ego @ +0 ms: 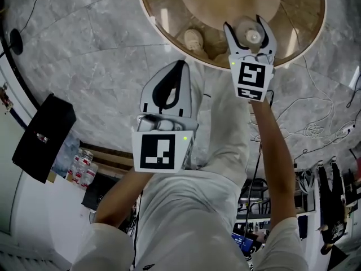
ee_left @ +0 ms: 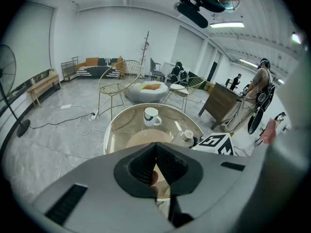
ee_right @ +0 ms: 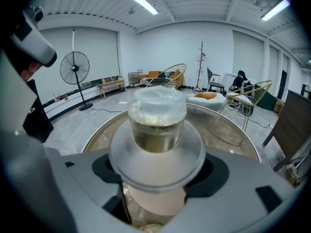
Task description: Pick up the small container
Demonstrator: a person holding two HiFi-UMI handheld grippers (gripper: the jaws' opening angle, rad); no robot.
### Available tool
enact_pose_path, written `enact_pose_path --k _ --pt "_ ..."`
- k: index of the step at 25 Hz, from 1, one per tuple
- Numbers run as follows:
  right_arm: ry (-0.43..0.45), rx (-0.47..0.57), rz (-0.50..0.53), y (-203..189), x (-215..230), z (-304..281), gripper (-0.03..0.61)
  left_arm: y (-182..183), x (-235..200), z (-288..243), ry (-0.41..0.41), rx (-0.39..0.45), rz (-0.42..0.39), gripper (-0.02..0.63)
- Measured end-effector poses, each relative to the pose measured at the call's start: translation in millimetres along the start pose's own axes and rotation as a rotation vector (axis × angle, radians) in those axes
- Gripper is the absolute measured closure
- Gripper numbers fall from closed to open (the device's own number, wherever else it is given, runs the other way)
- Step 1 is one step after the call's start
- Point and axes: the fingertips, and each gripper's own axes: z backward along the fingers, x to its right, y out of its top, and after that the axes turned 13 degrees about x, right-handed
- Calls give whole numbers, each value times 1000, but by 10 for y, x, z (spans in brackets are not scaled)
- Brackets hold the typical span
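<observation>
Left gripper point(ego: 180, 66) hangs closest, drawn back toward the person's body and short of the table's point(ego: 161, 33) near edge, its jaws pressed together on nothing; held there, it probably just keeps out of the working arm's way. Right gripper point(ego: 243, 24) reaches out level over the near edge, and its jaws sit clamped against the wide clear collar of the container point(ee_right: 156, 125), which stands upright between them with its lid on top. Gripping at the collar looks like the sensible choice, since the body above is narrower and smooth. Whether the container's base rests on the glass or hangs just off it cannot be told. A mug point(ee_left: 151, 116) stands on the same round top, apart from the container, and the rest of the glass is mostly bare. Open air lies above the jaws, so a straight lift looks unobstructed, and the near edge gives a short way back.
</observation>
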Motion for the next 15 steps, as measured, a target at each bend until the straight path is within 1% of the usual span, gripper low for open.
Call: enact_pose_path --k 4,8,15 --pt "-6 22 3 275 59 117 241 155 25 77 -4 15 -9 594" --pt "-11 42 3 555 89 249 241 363 52 168 -15 56 -30 595" --pt "-14 61 19 1026 67 518 241 756 120 381 -29 105 -40 595"
